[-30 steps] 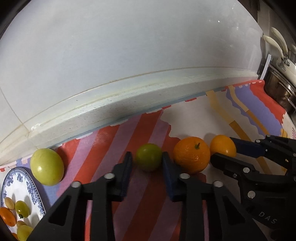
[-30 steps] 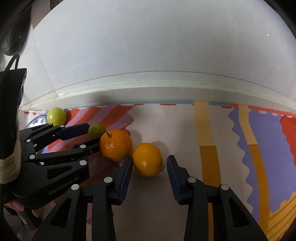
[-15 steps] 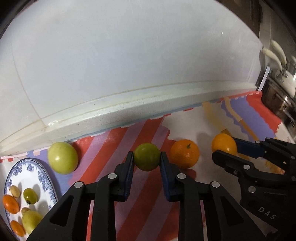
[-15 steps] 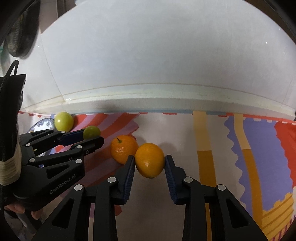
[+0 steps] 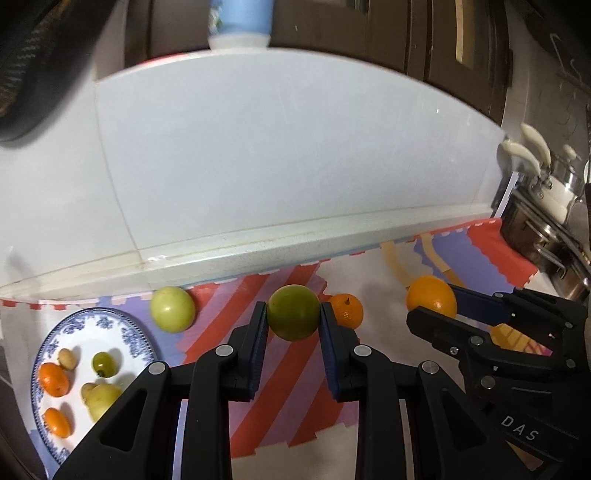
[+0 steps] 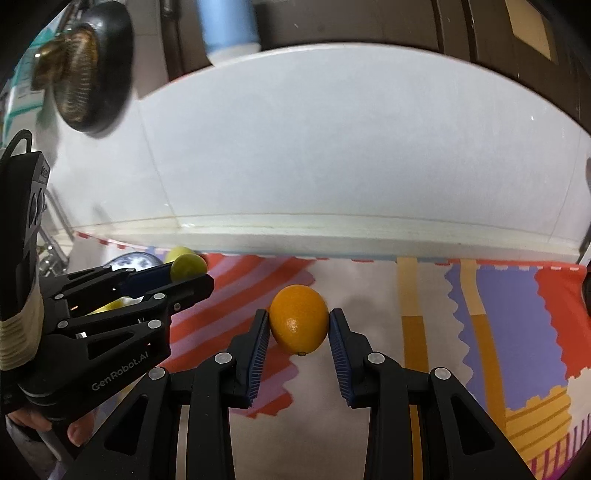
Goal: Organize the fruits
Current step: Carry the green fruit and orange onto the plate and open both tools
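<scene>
My left gripper point(image 5: 293, 319) is shut on a small green fruit point(image 5: 293, 312) and holds it above the striped mat. My right gripper point(image 6: 298, 325) is shut on a smooth orange fruit point(image 6: 299, 324), also lifted; it shows in the left wrist view point(image 5: 431, 299) too. A stemmed orange mandarin point(image 5: 347, 311) lies on the mat just right of the left gripper. A larger pale green fruit point(image 5: 172, 308) lies near the wall. A blue-patterned plate point(image 5: 122, 332) at the left holds several small fruits.
A white tiled wall with a ledge point(image 5: 258, 236) bounds the back. Steel pots point(image 5: 546, 221) stand at the far right. A blue container point(image 5: 238, 22) sits on top of the wall. A dark round strainer point(image 6: 85, 62) hangs at the upper left.
Both grippers closed on their fruits and lifted them up and back from the mat. The mandarin and the pale green fruit stayed on the mat.
</scene>
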Available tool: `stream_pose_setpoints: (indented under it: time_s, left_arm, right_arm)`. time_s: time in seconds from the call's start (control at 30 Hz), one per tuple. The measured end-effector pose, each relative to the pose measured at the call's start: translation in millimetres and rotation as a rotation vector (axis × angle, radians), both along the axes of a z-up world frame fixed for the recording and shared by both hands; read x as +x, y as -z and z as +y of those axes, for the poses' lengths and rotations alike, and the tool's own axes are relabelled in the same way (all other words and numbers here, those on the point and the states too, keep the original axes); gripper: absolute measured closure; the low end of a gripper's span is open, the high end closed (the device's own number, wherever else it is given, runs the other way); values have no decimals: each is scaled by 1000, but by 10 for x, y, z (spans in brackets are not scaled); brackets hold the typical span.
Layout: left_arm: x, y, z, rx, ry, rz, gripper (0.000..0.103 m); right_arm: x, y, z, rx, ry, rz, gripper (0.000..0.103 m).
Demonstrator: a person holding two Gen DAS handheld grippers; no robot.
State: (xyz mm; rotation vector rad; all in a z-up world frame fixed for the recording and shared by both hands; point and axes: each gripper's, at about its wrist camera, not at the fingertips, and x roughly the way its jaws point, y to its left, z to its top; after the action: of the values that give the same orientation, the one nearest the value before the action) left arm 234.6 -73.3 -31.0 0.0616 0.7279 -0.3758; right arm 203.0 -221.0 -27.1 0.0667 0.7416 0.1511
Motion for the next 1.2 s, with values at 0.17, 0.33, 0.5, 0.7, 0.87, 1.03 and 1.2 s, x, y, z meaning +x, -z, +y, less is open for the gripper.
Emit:
stream_pose_setpoints:
  time_s: [0.17, 0.33, 0.5, 0.7, 0.87, 1.03, 1.2]
  left_arm:
    - [-212, -186, 106, -14, -31, -38, 75]
    - [-396, -359, 221, -23, -57, -58, 76]
    - [-576, -501, 330, -27, -85, -85, 76]
    - [-768, -615, 523, -31, -120, -102, 75]
    - [-906, -671, 722, -26, -151, -111, 76]
    - [-1006, -709, 970, -19, -185, -115, 76]
    - [-1055, -730, 1203, -8, -216, -117, 75]
  right_arm:
    - [-166, -170, 95, 6, -25, -33, 69]
    - [-334, -355, 188, 1, -46, -68, 69]
    - [-478, -516, 290, -2, -64, -98, 69]
    - [-630, -629, 441, 1, -91, -119, 69]
    - [-719, -661, 616, 12, -121, -126, 69]
    - [-756, -677, 842, 22, -155, -130, 69]
    - [-764, -696, 1096, 26, -195, -138, 69]
